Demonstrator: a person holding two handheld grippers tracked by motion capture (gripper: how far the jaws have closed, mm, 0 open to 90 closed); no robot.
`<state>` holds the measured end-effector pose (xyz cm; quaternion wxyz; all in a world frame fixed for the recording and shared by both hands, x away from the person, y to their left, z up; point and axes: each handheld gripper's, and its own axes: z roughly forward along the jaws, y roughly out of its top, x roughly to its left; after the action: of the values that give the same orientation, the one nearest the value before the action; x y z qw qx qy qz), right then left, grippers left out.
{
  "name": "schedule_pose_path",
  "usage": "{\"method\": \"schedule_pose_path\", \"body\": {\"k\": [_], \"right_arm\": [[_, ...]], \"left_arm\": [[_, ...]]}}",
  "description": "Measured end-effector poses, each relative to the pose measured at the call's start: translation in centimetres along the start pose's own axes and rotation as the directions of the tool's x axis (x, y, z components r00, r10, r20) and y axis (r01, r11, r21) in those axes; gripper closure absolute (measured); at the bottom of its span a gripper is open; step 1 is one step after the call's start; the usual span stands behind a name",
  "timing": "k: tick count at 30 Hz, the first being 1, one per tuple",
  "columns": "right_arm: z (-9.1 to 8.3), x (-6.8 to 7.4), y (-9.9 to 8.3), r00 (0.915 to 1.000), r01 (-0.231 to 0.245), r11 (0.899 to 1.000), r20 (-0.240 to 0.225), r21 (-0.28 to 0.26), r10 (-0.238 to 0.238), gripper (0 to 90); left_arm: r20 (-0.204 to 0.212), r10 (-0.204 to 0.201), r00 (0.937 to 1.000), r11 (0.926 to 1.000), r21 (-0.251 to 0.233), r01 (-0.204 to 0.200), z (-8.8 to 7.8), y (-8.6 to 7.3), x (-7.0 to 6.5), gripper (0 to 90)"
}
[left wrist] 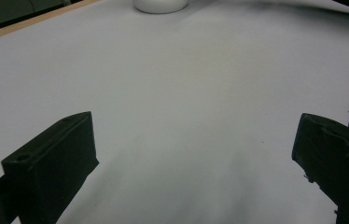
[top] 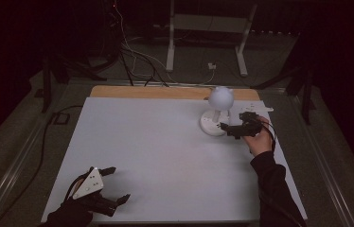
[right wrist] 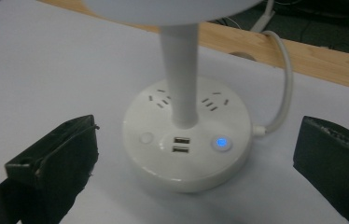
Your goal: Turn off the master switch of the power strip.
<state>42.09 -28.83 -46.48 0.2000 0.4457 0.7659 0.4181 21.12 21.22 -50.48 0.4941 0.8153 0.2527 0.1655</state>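
A white desk lamp stands at the table's back right, with a round head [top: 221, 97] on a stem [right wrist: 179, 79] and a round base [top: 212, 124]. The base [right wrist: 186, 140] carries sockets, two USB ports [right wrist: 180, 144], a round button [right wrist: 146, 138] and a blue lit button [right wrist: 221, 143]. My right gripper [top: 227, 128] is open just right of the base, its jaws on either side of the base front in the right gripper view [right wrist: 196, 156], apart from it. My left gripper [top: 117, 184] rests open and empty near the front left corner [left wrist: 196, 154].
A white sheet [top: 156, 156] covers the table, with a wooden strip [top: 156, 92] along the far edge. The lamp's white cord [right wrist: 284, 84] loops off the base toward that edge. Cables and a white stand [top: 170, 42] are on the floor behind.
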Motion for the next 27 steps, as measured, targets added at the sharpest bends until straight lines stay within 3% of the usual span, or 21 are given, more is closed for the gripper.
{"method": "schedule_pose_path", "body": {"k": [9,17,26,27], "right_arm": [[1.3,-1.0,-0.3,0.9990,-0.039,0.999,0.021,0.013,0.039,0.0],[2.4,-1.2,-0.3,0.9965,-0.052,0.998,0.068,0.031,0.049,6.3],[3.3,-0.8,-0.2,0.9894,-0.062,0.997,0.134,0.038,0.056,19.1],[3.3,-0.8,-0.2,0.9845,-0.076,0.997,0.160,0.022,0.071,24.0]], "left_arm": [[-0.002,0.002,1.0000,1.0000,0.004,-0.002,0.0,0.0,0.0,0.4],[-0.001,0.002,1.0000,1.0000,0.004,-0.002,0.0,0.0,0.0,0.4],[0.000,0.003,1.0000,1.0000,0.008,-0.003,0.0,-0.1,0.0,0.4],[-0.001,0.001,1.0000,1.0000,0.008,-0.001,0.0,-0.1,0.0,0.4]]}}
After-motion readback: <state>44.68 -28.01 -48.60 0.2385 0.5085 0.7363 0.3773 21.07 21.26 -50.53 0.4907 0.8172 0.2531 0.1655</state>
